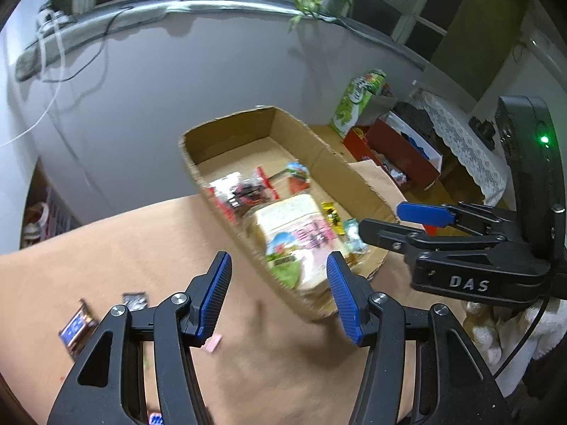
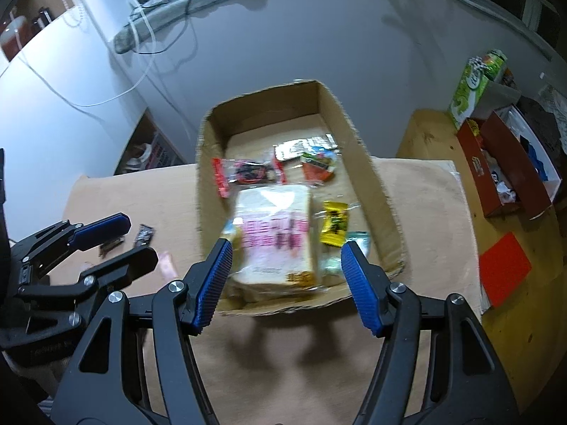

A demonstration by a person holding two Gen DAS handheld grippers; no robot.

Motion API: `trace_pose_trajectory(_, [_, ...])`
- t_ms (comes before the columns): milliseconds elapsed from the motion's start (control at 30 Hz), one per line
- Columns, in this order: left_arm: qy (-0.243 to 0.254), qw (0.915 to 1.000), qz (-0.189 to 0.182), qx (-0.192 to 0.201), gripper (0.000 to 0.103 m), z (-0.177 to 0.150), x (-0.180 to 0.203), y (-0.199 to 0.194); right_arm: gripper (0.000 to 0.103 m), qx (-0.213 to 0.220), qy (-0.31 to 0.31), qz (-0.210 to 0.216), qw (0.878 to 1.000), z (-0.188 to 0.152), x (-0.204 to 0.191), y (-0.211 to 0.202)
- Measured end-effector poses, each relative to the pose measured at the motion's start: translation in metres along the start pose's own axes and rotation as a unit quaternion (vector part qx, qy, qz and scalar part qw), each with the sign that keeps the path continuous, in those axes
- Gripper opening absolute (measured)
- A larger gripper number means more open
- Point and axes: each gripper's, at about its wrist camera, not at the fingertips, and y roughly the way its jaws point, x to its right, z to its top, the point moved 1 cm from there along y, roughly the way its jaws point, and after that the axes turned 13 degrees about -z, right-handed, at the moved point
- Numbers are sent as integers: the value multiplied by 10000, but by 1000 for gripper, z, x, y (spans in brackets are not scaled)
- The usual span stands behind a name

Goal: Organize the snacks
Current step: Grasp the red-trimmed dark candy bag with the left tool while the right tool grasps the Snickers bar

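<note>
The big brown surface (image 2: 425, 212) holds a long cardboard box (image 2: 368, 177), and its long side runs away from me toward the wall. The far half of the box is bare. The bread bag (image 2: 276, 233) lies flat at the near end, long side the same way, with small snack packs (image 2: 248, 173) around it. My right fingers (image 2: 285, 276) are open above the box and hold nothing. My left fingers (image 1: 278, 294) are open too, empty, over the box's near edge.
</note>
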Motion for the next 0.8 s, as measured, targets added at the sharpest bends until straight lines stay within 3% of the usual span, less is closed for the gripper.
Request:
trace_pose_trajectory(400, [-725, 9953, 537, 358, 55, -39, -70, -80, 67, -30, -678, 628, 9957, -28, -67, -18])
trace_pose_trajectory(633, [-1408, 9850, 899, 435, 55, -75, -123, -114, 67, -146, -1534, 917, 9838, -52, -120, -16])
trace_pose_trajectory(800, [-1769, 9789, 961, 342, 55, -100, -144, -120, 67, -333, -2126, 1096, 9704, -69, -154, -11])
